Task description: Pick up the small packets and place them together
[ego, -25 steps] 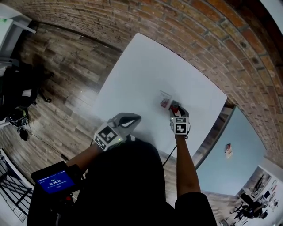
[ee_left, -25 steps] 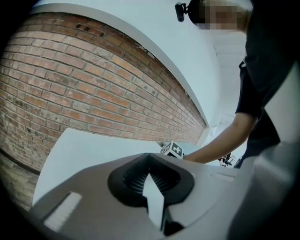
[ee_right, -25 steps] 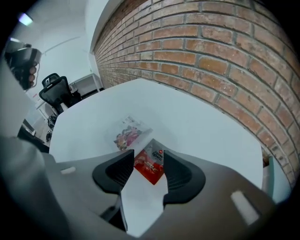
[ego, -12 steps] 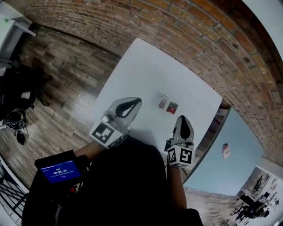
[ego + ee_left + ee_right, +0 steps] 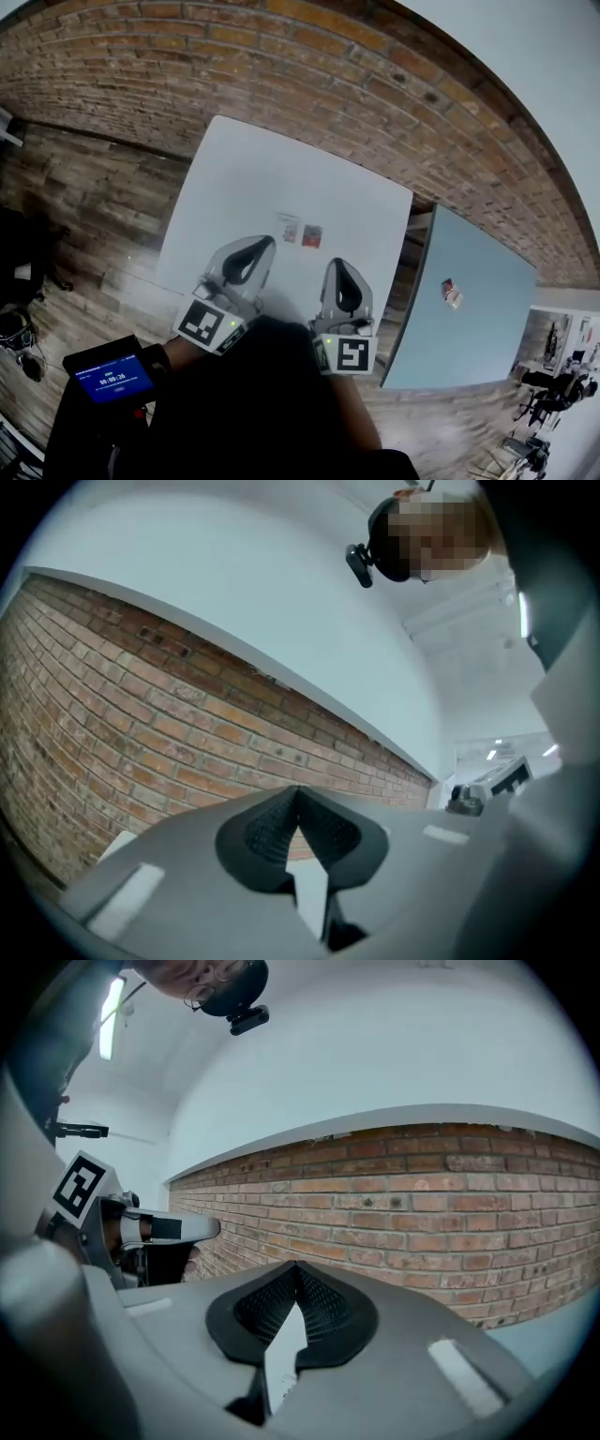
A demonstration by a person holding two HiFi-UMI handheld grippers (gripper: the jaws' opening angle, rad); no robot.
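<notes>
Print on packets [image 5: 312, 236] illegibly small

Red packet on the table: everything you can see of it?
The red packet is small, flat and roughly square, mostly red; any print is too small to read. It lies flat near the middle of the white table, close beside the paler packet at its left. Whether the two touch cannot be told. Nothing else is on it.

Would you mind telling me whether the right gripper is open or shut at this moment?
Shut: in its own view the right gripper shows jaws meeting at the tips, with nothing between them.
</notes>
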